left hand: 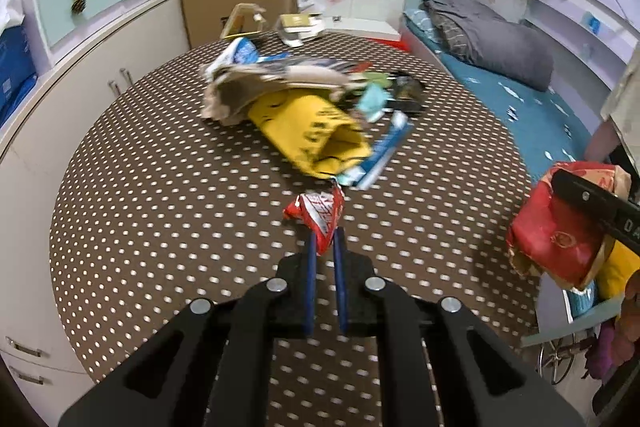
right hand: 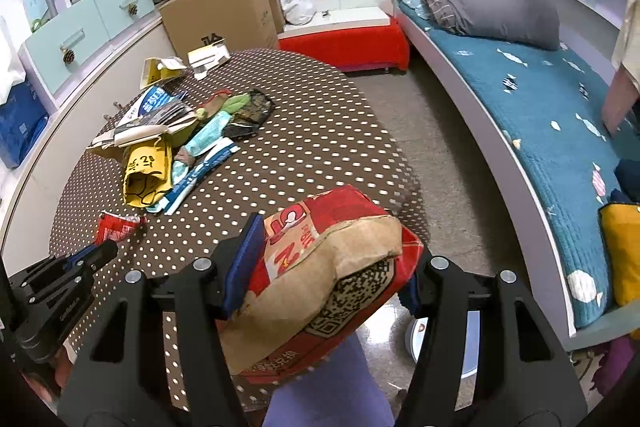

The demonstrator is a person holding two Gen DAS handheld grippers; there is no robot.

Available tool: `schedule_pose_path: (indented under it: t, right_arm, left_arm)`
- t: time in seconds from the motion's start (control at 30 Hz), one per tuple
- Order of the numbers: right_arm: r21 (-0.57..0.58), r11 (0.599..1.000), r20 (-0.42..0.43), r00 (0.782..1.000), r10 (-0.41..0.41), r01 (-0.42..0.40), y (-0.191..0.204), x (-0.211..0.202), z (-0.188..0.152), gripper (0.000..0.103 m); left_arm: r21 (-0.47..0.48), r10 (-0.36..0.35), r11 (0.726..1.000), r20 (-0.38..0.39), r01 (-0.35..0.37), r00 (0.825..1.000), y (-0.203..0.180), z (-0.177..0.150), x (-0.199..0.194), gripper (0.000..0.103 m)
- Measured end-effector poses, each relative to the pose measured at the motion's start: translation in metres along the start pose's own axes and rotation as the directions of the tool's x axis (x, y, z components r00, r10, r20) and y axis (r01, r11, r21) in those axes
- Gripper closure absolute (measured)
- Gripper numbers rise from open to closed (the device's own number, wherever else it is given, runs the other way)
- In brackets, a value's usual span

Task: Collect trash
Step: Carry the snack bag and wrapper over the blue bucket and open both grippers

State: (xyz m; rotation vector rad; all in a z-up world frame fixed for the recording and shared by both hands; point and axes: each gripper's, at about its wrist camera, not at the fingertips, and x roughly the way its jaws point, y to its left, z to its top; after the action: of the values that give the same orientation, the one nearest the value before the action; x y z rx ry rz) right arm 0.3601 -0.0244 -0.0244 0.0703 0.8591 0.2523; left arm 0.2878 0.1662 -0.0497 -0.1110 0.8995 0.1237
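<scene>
We see a small red wrapper pinched at its lower end between the blue pads of our left tool, whose jaws are closed tight on it, just above the dotted worktop. Beyond it lies the trash pile: a yellow bag, blue-and-white packets and crumpled paper, all resting mid-worktop. Our right tool stands partly open, its jaws clamped on a red-and-brown paper bag held over the worktop's near edge. Past the pile sit a cardboard box and small cartons. A bed with a grey pillow runs along the right.
</scene>
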Motion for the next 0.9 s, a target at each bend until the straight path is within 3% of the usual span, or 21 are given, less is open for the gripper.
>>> schedule_pose_path:
  t: [0.57, 0.9]
  right_arm:
    - [0.145, 0.985, 0.06, 0.993, -0.102, 0.092, -0.086, -0.051, -0.027, 0.045]
    - [0.256, 0.949, 0.065, 0.976, -0.209, 0.186, -0.153, -0.083, -0.052, 0.045]
  left_arm:
    - [0.18, -0.134, 0.976, 0.029, 0.127, 0.991, -0.112, -0.003, -0.02, 0.096]
    - [0.322, -0.241, 0.918, -0.007, 0.23, 0.97, -0.195, -0.013, -0.024, 0.096]
